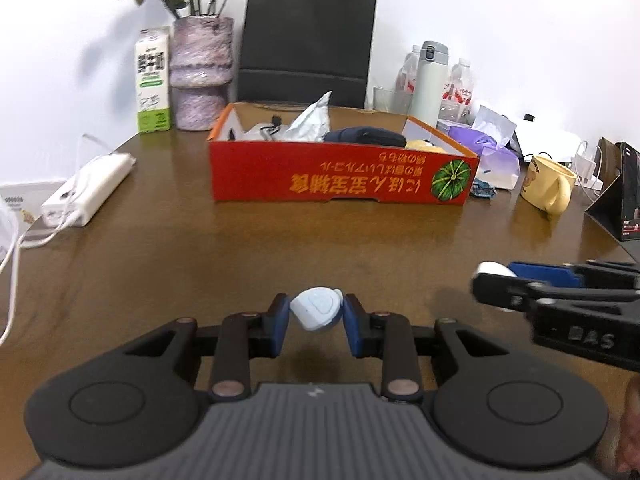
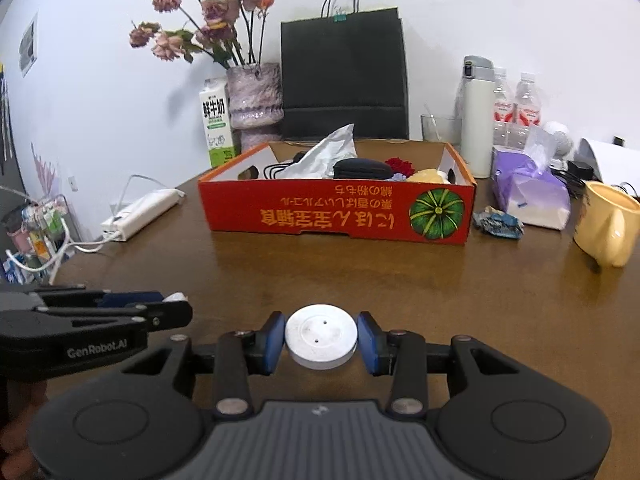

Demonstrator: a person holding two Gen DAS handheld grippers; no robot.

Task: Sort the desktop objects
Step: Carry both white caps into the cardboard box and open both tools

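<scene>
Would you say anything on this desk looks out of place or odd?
Yes: a crumpled blue wrapper lies loose on the table between the red cardboard box and the purple tissue pack. The box's printing is also upside down.

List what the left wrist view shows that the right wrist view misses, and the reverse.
Only the left wrist view: the left gripper shut on a pale blue case. Only the right: the right gripper shut on a white round puck, plus red fabric inside the box. Both share the red pumpkin box, the yellow mug, the milk carton, the vase and the black bag.
</scene>
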